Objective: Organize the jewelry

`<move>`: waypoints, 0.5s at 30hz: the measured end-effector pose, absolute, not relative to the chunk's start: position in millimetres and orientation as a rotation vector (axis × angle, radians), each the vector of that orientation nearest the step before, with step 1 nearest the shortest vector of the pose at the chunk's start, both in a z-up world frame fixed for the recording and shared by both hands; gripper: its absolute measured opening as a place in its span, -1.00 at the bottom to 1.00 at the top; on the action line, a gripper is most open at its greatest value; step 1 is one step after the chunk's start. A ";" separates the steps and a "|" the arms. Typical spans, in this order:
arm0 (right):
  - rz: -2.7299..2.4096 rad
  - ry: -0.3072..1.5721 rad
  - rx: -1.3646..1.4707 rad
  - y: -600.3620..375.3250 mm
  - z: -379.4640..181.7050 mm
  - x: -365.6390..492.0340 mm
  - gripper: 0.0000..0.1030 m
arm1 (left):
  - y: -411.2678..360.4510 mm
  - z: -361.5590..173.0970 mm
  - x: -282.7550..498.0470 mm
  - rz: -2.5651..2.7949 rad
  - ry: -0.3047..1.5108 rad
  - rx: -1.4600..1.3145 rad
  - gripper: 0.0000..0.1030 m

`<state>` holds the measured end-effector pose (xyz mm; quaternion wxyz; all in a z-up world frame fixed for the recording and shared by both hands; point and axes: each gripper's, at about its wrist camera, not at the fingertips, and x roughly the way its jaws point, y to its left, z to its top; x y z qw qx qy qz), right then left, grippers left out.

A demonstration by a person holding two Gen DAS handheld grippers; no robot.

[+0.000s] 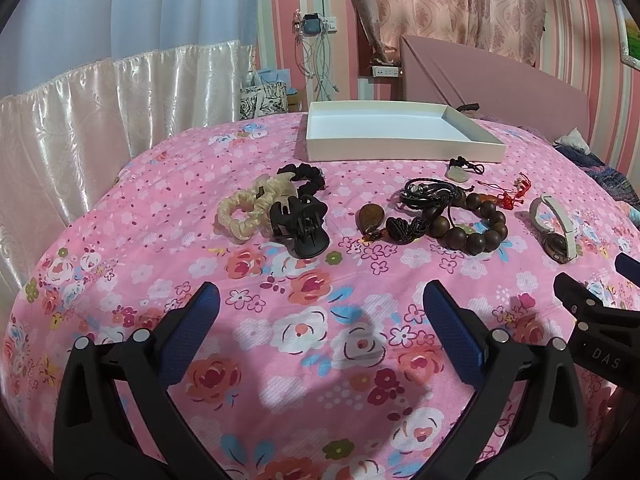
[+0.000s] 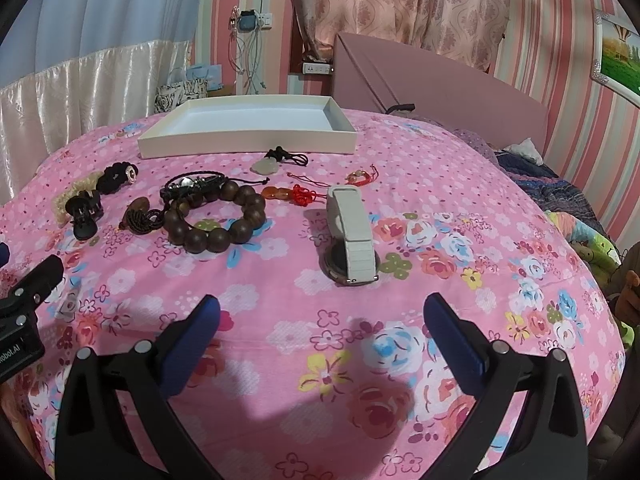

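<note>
Claws wide: left claw and right claw hover empty over the bed. Nothing boxed yet; your watch sits nearest, white tray beyond.

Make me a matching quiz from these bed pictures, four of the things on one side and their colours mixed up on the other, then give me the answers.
Things
1. tray
2. bead bracelet
3. hair claw
4. knotted cord charm

Colours
A. red
B. black
C. white
D. dark brown

Pairs: 1-C, 2-D, 3-B, 4-A
</note>
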<state>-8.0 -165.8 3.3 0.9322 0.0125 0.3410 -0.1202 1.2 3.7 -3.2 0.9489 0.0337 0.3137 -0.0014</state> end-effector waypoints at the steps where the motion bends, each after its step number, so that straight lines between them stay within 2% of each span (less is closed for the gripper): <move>1: -0.246 0.698 0.026 -165.6 3.4 -7.9 0.97 | 3.7 -3.2 1.2 -0.003 0.638 0.069 0.94; 15: -0.254 0.696 0.026 -166.1 4.3 -8.5 0.97 | 3.9 -2.7 0.6 -0.004 0.638 0.067 0.94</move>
